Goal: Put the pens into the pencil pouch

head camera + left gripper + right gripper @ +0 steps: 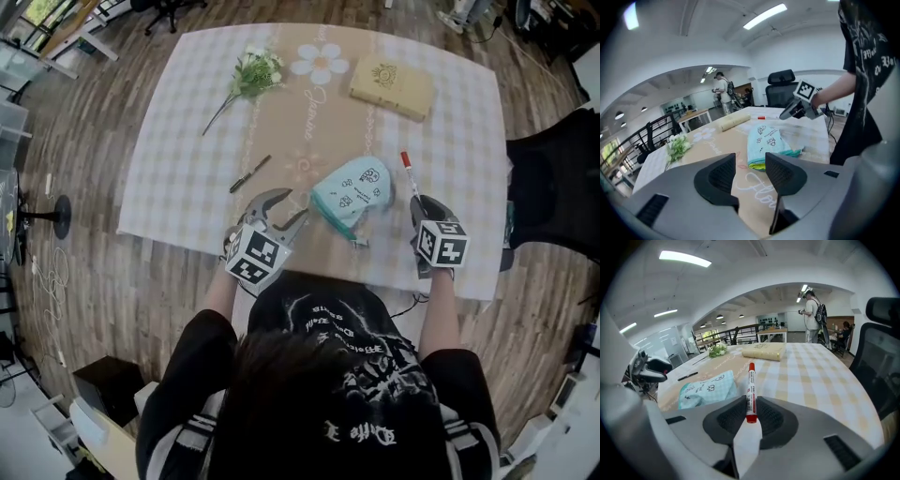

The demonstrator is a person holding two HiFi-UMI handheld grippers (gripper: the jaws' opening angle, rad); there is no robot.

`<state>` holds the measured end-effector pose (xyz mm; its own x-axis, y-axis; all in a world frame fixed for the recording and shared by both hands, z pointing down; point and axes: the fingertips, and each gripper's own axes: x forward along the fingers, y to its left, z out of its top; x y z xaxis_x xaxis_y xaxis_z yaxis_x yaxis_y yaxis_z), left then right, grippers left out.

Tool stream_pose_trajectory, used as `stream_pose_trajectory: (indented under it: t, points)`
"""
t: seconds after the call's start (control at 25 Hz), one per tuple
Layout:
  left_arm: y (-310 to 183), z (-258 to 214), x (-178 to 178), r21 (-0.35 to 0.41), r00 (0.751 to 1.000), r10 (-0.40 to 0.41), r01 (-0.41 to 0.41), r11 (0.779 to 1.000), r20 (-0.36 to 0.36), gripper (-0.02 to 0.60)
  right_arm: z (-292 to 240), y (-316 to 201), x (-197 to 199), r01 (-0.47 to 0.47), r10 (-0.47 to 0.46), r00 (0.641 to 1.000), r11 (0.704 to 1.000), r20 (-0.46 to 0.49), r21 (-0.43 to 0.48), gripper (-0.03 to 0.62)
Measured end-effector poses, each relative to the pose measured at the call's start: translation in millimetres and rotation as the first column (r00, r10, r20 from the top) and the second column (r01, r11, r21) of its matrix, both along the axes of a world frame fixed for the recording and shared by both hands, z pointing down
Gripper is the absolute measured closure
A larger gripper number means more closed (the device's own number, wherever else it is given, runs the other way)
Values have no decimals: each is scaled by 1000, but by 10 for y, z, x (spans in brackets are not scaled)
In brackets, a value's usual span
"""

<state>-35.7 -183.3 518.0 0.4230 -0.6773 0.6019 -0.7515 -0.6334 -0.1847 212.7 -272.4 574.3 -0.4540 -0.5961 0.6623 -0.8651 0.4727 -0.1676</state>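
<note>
One pouch; one red pen in right claw; one black pen.

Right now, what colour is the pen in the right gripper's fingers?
The pen is white with red ends; the right gripper view shows it best.

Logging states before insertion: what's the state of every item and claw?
left claw: open, empty.
right claw: shut on marker.
marker: gripped near one end.
pen: loose on table.
pouch: lying flat, nothing gripping it.
book: closed.
flowers: lying on table.
</note>
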Motion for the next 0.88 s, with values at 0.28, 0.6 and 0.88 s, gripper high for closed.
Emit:
stream_pose_trajectory:
  t: [0.28,0.6,0.88]
  points:
    - [83,264,208,-90,921,328,-316,945,212,362,-129,368,-14,-48,49,997,999,58,-23,516]
    - [23,564,303,-167,788,513,-486,858,340,362,-67,825,-10,-92,102,986,992,131,-81,514]
    - [-66,722,375,-191,734,560,-530,826,385,376,-99,1115,140,-163,173,975,983,142,-80,514]
